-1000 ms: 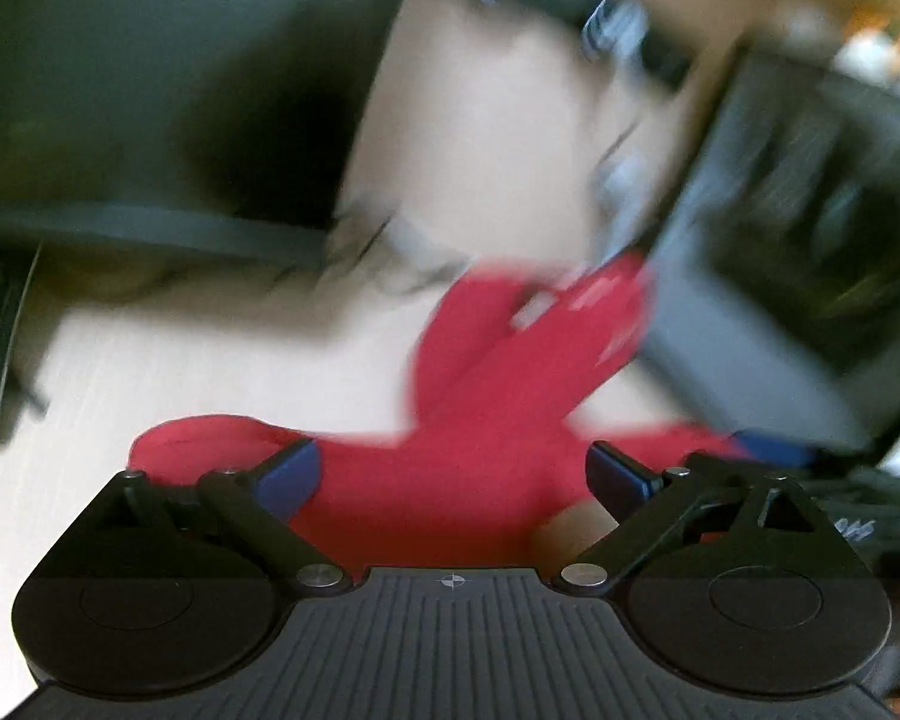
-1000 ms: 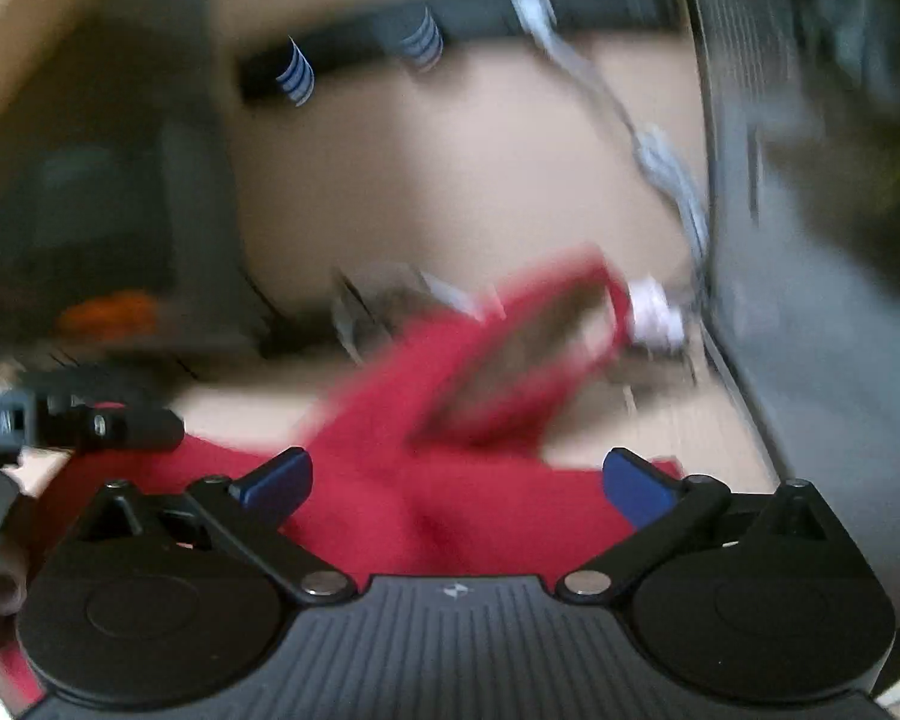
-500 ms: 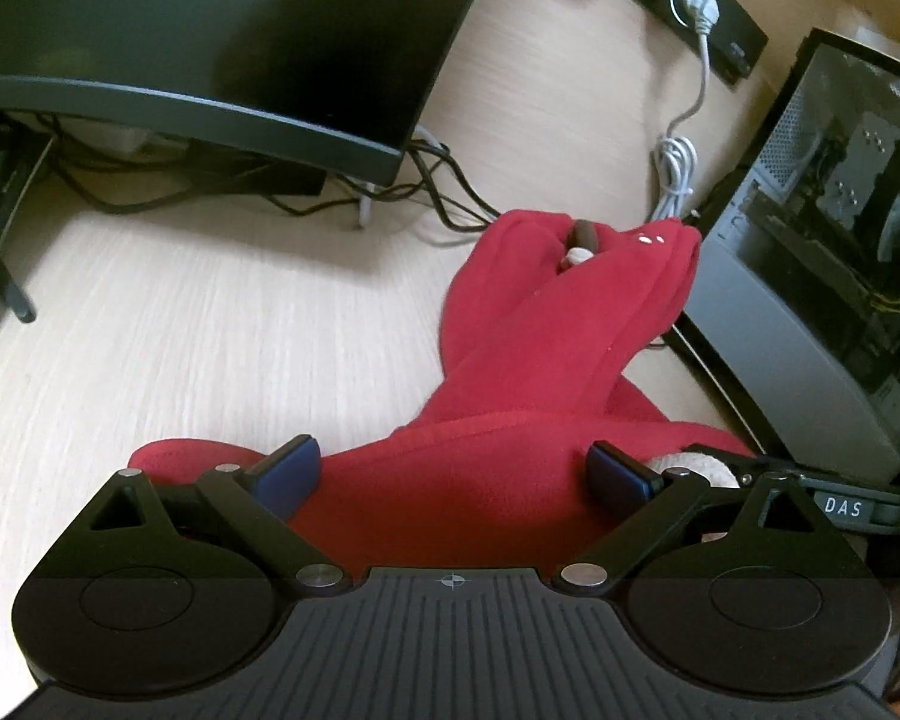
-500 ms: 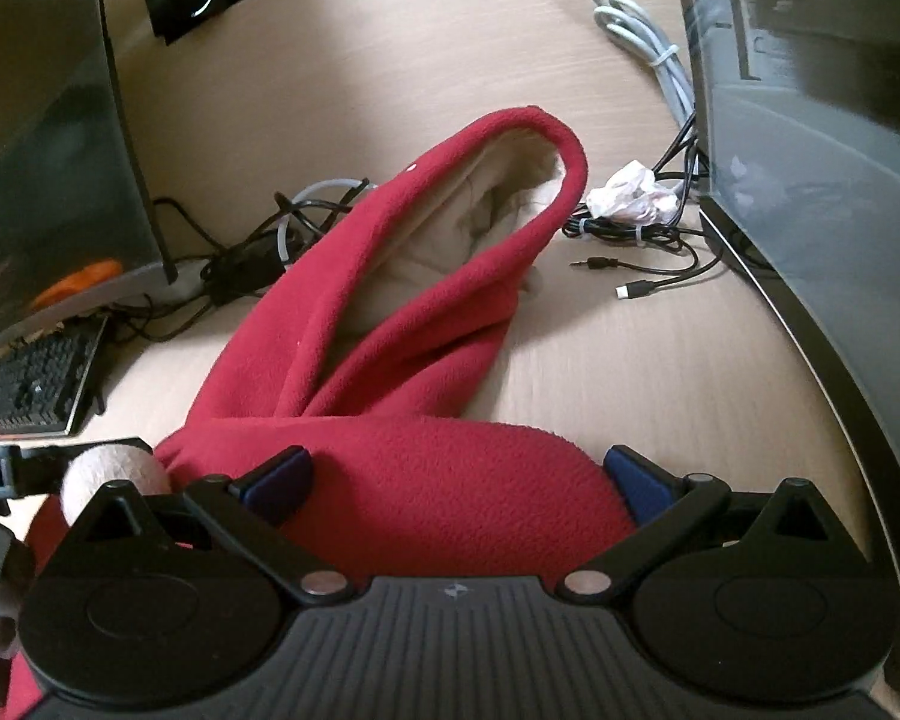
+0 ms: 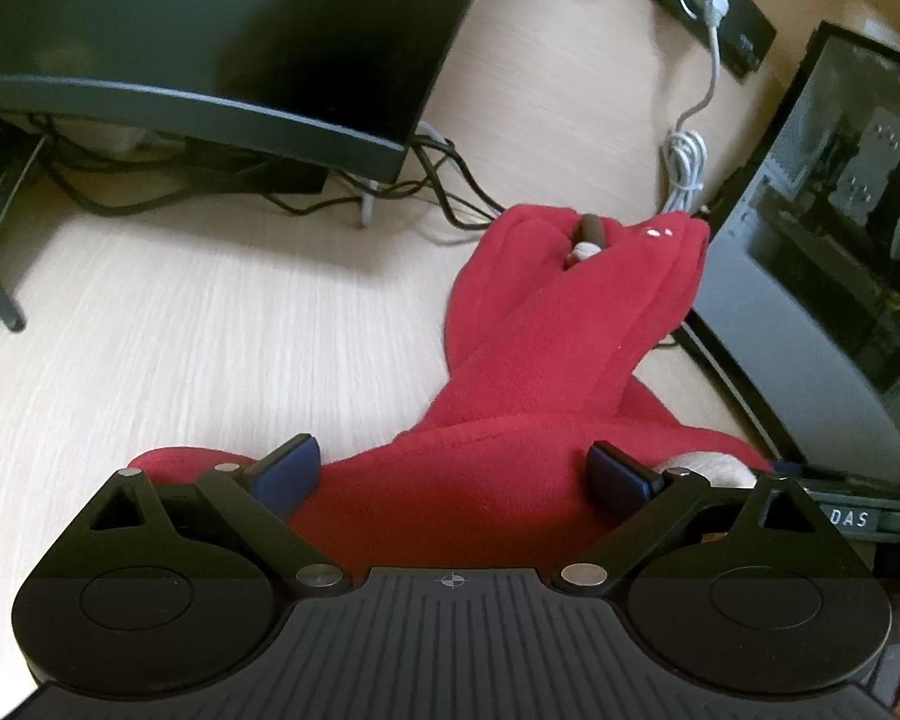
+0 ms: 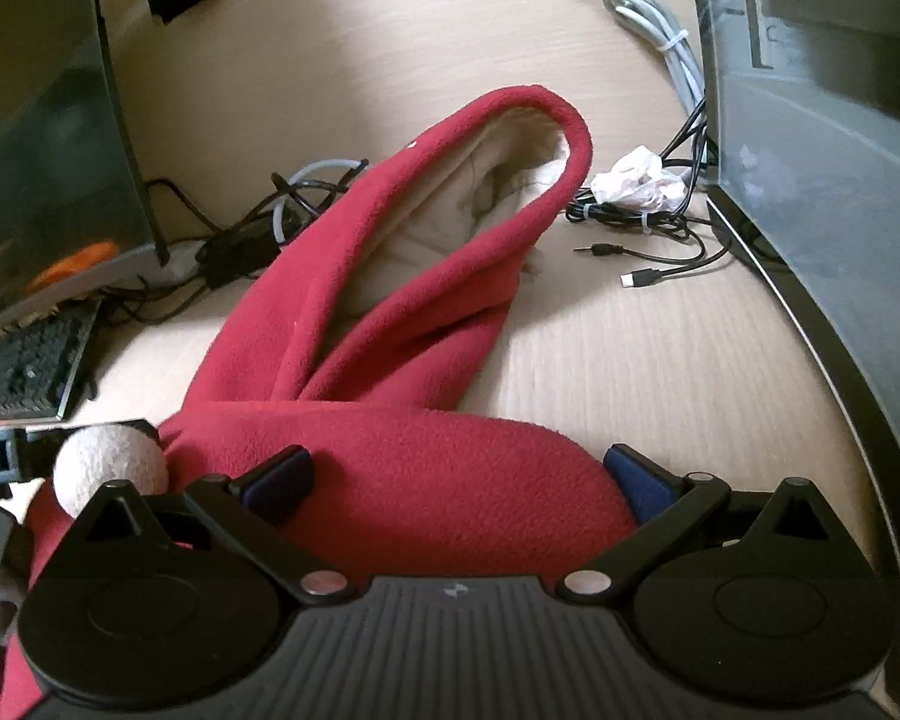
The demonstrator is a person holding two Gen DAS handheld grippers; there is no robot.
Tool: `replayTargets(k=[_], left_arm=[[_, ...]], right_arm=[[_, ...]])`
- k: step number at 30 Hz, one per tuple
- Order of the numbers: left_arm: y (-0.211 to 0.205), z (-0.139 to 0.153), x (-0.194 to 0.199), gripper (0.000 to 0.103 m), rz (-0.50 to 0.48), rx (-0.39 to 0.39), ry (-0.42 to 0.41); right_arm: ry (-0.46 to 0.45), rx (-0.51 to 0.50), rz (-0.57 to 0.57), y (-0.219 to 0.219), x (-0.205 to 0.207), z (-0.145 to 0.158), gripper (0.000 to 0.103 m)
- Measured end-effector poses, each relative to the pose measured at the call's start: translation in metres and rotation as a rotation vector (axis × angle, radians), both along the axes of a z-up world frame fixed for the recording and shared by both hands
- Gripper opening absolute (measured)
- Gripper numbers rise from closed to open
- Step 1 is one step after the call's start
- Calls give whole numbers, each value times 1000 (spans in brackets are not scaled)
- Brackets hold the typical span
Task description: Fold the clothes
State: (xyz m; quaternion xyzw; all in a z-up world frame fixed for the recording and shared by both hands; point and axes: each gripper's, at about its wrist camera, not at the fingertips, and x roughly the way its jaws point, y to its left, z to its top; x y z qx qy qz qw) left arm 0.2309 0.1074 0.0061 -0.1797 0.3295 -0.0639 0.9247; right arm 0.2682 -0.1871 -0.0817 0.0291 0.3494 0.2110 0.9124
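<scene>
So, one red fleece garment is lying on the light wood desk, stretched away from both cameras toward the back, with its cream lining showing through the open end in the right wrist view. One white pom-pom sits at the near left edge of the fabric there.

Two grippers in play. The left gripper has its blue pads spread wide with a red fold bulging up between them, not pinched as far as I can see. The right gripper is the same story: jaws wide apart, fleece mounded in the gap (the fabric seems to brush both pads).

Around it: one dark monitor, one PC case on the right, one keyboard, one coiled white cable, and one crumpled white scrap beside a tangle of black cables.
</scene>
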Motion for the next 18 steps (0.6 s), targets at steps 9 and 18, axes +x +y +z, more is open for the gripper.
replayTargets(k=[9,18], left_arm=[[5,23,-23,99,37,0,-49],[34,55,-130,103,68,-101,-49]], right_arm=[[-52,29,6,-6,-3,57,103],[96,430,-65,-27,78,105,82]])
